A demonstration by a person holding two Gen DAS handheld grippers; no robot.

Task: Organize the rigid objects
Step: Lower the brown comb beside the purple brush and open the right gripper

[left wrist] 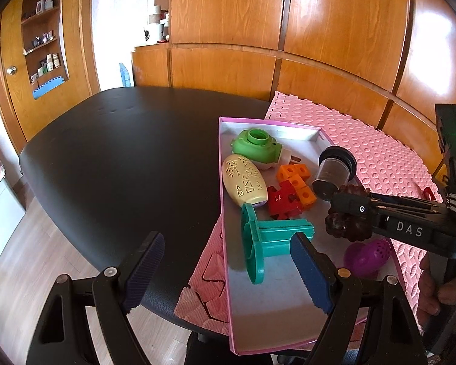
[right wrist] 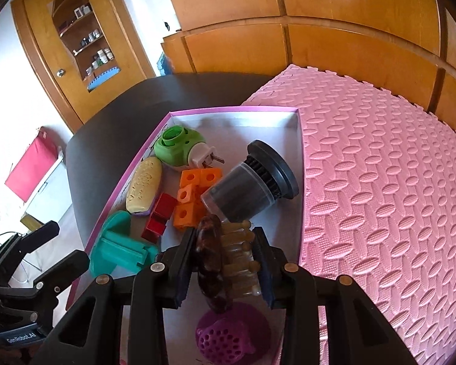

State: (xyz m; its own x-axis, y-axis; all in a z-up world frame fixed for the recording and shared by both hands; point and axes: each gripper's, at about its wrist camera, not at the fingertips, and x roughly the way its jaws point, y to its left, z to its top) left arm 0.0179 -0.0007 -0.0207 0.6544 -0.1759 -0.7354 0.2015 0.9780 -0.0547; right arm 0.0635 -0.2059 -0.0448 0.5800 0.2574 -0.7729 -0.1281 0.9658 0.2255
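Pink mat, teal stand, orange cubes

Two black plastic grippers with triangular cut-outs and silver or brass rivets. Ribbed dark-blue pads on the left gripper. White "DAS" lettering, striped band and green light on the right gripper.

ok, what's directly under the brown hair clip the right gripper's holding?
Under the brown hair clip, clamped in the right gripper, sits the purple perforated piece on the pink box floor. Its upper edge is hidden by the clip and fingers.
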